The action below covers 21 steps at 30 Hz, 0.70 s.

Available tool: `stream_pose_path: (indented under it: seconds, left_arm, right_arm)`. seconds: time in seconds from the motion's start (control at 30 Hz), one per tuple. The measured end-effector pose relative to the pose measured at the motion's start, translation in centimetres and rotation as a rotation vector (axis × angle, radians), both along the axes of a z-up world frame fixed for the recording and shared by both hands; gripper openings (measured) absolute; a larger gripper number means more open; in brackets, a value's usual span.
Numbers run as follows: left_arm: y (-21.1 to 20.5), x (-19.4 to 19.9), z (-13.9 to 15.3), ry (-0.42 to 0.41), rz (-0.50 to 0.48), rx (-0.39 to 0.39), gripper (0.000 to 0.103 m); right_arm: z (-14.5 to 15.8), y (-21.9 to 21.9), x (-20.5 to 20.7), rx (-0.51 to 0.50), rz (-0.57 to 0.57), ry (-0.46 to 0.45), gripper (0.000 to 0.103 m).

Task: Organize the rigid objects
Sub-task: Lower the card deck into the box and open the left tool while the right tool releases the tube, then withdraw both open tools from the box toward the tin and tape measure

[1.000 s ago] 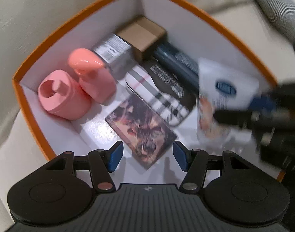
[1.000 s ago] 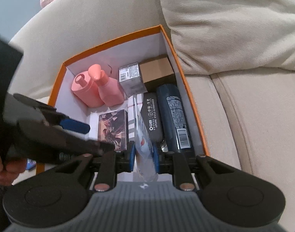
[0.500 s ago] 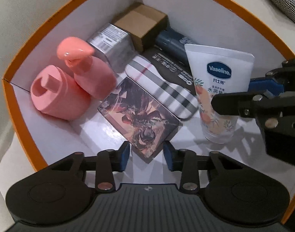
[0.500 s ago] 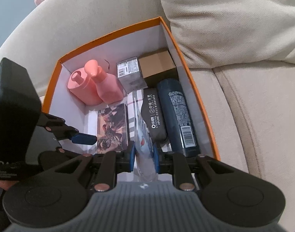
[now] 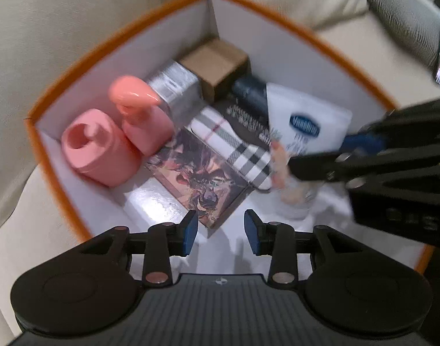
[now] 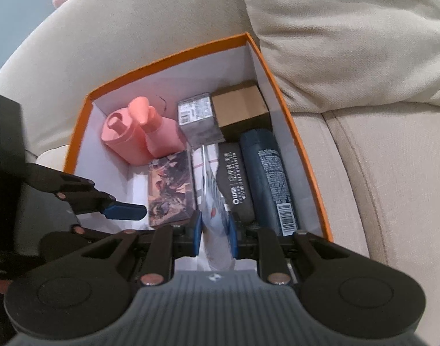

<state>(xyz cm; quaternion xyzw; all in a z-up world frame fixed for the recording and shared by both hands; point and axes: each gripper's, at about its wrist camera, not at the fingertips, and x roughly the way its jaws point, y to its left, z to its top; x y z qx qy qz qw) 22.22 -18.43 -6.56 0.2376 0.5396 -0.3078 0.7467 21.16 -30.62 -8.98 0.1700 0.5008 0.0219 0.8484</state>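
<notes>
Beige fabric sofa (image 6: 378, 173) all around, with a loose cream cushion (image 6: 349, 37) behind and a grey checked pillow (image 5: 404, 26) off in one corner. Sitting on the sofa seat: one orange cardboard box with white inside walls (image 6: 283, 106).

Counted inside the box:
- two coral-pink plastic bottles, a round one with an open neck (image 5: 95, 147) and a pump-top one (image 5: 144, 115), touching side by side
- one silvery-grey carton with a printed label (image 6: 198, 118), and just beside it one plain brown cardboard carton (image 6: 240, 105), both against the far wall
- one dark navy spray can with a barcode (image 6: 270, 178), lying along the side wall
- one flat black pouch with white lettering (image 6: 235, 184) next to the can
- one plaid case in white, black and red checks (image 5: 234, 147), partly hidden
- one flat box with dark fantasy artwork (image 5: 196, 176), lying on the box floor

One white squeeze tube with a blue oval logo (image 5: 303, 132), upright over the near part of the box, pinched by the right hand-held gripper (image 6: 215, 229) with blue pads narrowly set and pressing both flat sides. Cap end down; can't tell if it touches the floor of the box.

Left hand-held gripper (image 5: 221, 230) hanging above the near corner of the artwork box, jaws partway apart after closing in and then easing back out a touch, nothing between them, touching nothing. Pretty blurry on that side.
</notes>
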Motion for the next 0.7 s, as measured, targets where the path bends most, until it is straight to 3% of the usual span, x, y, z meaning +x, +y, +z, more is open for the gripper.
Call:
stream_pose_path:
  seconds: [0.2,0.4,0.53,0.7]
  left_arm:
    - [3.9,-1.3,5.3,-0.079,0.096,-0.088,0.045]
    - [7.5,-0.6,6.9,-0.095,0.276,-0.145,0.046]
    - [9.2,0.2,6.0,-0.010,0.363,-0.208,0.046]
    - [10.0,0.9,4.4,0.080,0.466,-0.259,0.034]
  right_arm:
    - [1.1,1.4,0.3,0.057,0.038,-0.009,0.019]
    - [1.8,4.0,1.0,0.077,0.097,-0.016,0.020]
    - [1.6,6.4,2.0,0.071,0.162,0.004,0.020]
    - [-0.4,8.1,4.1,0.073,0.200,0.094,0.020]
